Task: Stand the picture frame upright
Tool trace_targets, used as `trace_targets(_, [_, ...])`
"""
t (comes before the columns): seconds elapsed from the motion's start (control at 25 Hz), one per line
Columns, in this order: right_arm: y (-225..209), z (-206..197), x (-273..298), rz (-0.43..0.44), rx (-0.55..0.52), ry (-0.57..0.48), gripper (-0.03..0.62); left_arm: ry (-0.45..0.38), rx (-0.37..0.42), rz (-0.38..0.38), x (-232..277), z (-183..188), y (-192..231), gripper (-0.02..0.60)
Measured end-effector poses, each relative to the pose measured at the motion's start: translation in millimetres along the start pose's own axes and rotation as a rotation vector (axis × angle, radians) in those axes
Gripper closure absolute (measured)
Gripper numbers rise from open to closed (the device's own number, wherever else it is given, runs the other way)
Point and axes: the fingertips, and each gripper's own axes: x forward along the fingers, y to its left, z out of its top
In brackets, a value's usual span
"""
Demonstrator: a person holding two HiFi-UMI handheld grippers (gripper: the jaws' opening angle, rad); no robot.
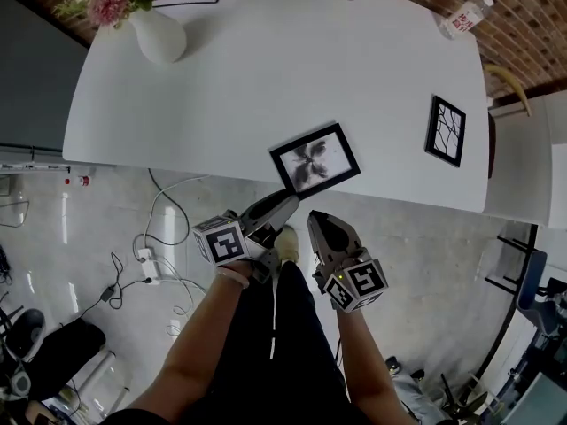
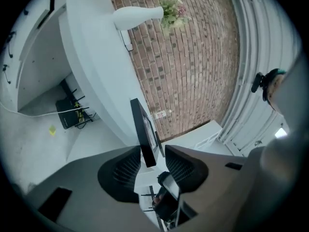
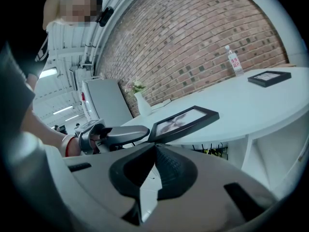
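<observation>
A black picture frame (image 1: 314, 158) with a dark flower print lies tilted at the near edge of the white table (image 1: 266, 69), its near corner overhanging. My left gripper (image 1: 288, 202) reaches that corner from below the edge. In the left gripper view the frame's edge (image 2: 144, 129) stands between the jaws of the left gripper (image 2: 152, 149), which are open wide; it lies close to the left pad with a gap on the right. My right gripper (image 1: 315, 219) hangs shut and empty beside it, just short of the table. The right gripper view shows the frame (image 3: 183, 122) with the left gripper (image 3: 120, 134) beneath its corner.
A second black frame (image 1: 445, 129) lies flat near the table's right end. A white vase with flowers (image 1: 155, 29) stands at the far left and a water bottle (image 1: 465, 16) at the far right. Cables and a power strip (image 1: 146, 259) lie on the floor below.
</observation>
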Motion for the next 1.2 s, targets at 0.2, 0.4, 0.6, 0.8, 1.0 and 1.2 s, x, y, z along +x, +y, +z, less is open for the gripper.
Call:
trace_targets(0.2, [-3,-2,-1,-0.006,0.012,0.001,0.589,-0.006,-0.07,-0.036,8,-2,-1,0.422])
trace_targets(0.4, [-10,-4,-3,-0.019,0.093,-0.006,0.589,-0.012,-0.134,-0.056,8,-7,-1,0.488])
trace_targets(0.6, [-19,-3,-4,-0.023,0.25,-0.046,0.565,-0.006,-0.154,-0.07,2,-12,-3,0.494])
trace_targets(0.8, [-20,-3,-2,-0.003,0.366,-0.068,0.506,-0.008,-0.178,-0.07,-7,-18,-3,0.497])
trace_targets(1.0, [-19,-1,-1,0.012,0.457,-0.101,0.461,-0.013,-0.182,-0.084,-13,-22,-5,0.499])
trace_targets(1.2, [-25,2,-1,0.003,0.604,-0.156,0.421,-0.01,-0.182,-0.091,-20,-26,-5,0.5])
